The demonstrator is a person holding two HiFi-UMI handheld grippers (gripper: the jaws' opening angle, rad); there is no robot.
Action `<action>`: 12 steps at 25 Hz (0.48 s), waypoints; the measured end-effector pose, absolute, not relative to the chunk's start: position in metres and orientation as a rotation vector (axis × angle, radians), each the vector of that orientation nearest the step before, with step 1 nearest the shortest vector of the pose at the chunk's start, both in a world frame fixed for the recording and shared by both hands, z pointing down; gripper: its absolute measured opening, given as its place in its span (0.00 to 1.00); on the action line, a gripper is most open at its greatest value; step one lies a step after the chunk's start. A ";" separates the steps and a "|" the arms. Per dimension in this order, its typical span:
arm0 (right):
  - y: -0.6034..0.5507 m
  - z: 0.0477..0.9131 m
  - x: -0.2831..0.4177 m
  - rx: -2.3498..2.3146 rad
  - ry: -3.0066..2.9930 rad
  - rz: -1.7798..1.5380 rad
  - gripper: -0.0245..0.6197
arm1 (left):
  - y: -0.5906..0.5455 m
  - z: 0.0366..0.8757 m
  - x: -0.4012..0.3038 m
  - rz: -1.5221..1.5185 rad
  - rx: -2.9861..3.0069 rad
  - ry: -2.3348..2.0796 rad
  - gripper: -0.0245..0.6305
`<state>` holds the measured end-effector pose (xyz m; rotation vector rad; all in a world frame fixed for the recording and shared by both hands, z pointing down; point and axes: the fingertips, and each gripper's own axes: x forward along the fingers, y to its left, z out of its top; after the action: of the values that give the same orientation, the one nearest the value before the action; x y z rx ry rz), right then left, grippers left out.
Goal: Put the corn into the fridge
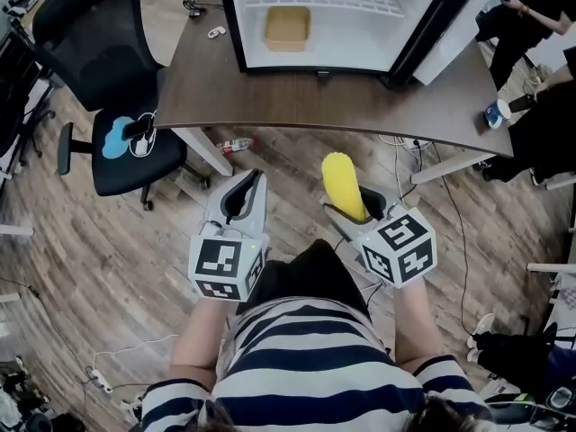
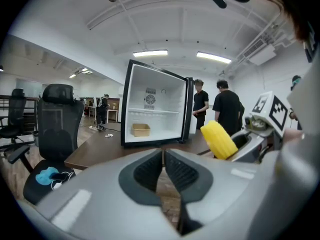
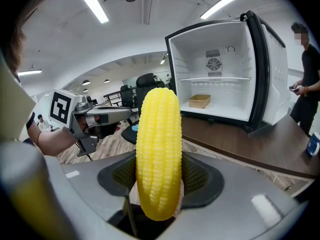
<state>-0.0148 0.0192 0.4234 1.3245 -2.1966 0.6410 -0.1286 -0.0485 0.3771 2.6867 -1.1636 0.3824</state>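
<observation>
A yellow corn cob stands upright between the jaws of my right gripper, which is shut on it. My left gripper is shut with nothing in it, level with the right one, over the wooden floor. The small fridge stands on the brown table ahead with its door swung open. Inside it on the floor lies a tan tray.
A black office chair with a blue object on its seat stands at the left of the table. People stand at the right. Cables and a bottle lie on the floor under the table.
</observation>
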 end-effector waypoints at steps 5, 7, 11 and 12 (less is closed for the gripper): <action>-0.008 0.421 -0.002 1.308 -2.202 0.616 0.42 | -0.072 0.375 -0.117 0.363 2.684 -1.186 0.04; -0.022 0.420 0.004 1.293 -2.212 0.613 0.42 | -0.084 0.373 -0.112 0.357 2.678 -1.207 0.04; -0.050 0.417 0.015 1.263 -2.222 0.600 0.42 | -0.112 0.368 -0.102 0.340 2.670 -1.253 0.04; -0.057 0.416 0.018 1.256 -2.225 0.595 0.42 | -0.119 0.367 -0.100 0.335 2.668 -1.263 0.04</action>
<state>0.0176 -0.0566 0.4164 1.2559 -2.2252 0.5953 -0.1001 -0.1188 0.3674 2.6684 -1.2634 0.3349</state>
